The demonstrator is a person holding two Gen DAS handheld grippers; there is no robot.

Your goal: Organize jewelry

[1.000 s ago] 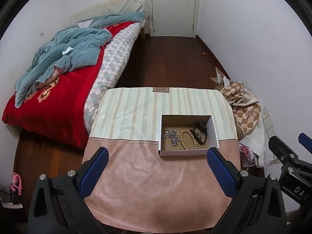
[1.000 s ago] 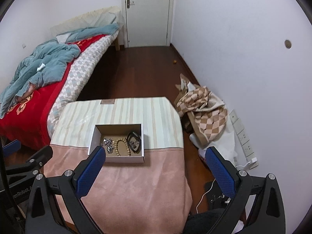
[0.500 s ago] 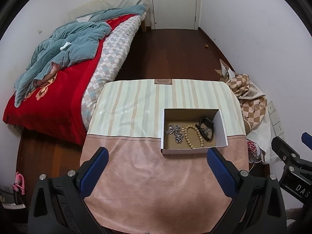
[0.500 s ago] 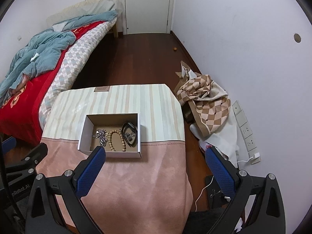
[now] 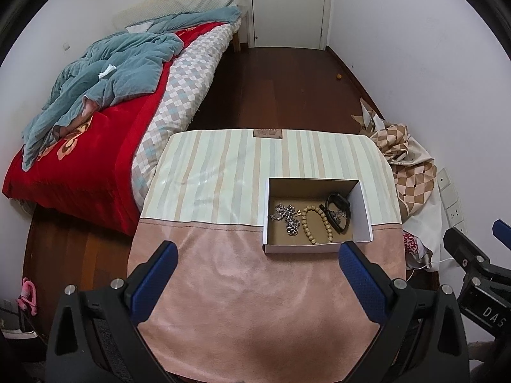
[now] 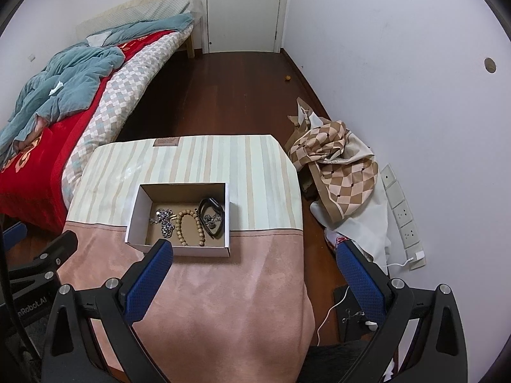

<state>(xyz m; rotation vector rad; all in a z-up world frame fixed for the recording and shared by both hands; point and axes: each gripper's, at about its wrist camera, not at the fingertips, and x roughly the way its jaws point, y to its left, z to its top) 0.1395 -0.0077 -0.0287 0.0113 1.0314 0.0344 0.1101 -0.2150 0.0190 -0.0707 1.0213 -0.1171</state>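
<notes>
An open white cardboard box (image 5: 364,207) (image 6: 135,212) sits on a table with a pink and striped cloth (image 5: 249,287) (image 6: 242,274). Inside lie a silver chain (image 5: 287,217) (image 6: 164,220), a wooden bead bracelet (image 5: 311,226) (image 6: 188,226) and a black band (image 5: 338,212) (image 6: 212,214). My left gripper (image 5: 257,268) is open and empty, above the table's near half, short of the box. My right gripper (image 6: 254,265) is open and empty, near and to the right of the box.
A bed with a red blanket and teal quilt (image 5: 105,95) (image 6: 64,86) stands to the left. A checked cloth heap (image 5: 408,159) (image 6: 338,172) lies on the floor to the right by the wall sockets (image 6: 402,210). A white door (image 5: 287,3) is at the far end.
Both grippers have moved forward and tilted down over the table. The box now shows larger and nearer in both views. Both grippers stay open.
</notes>
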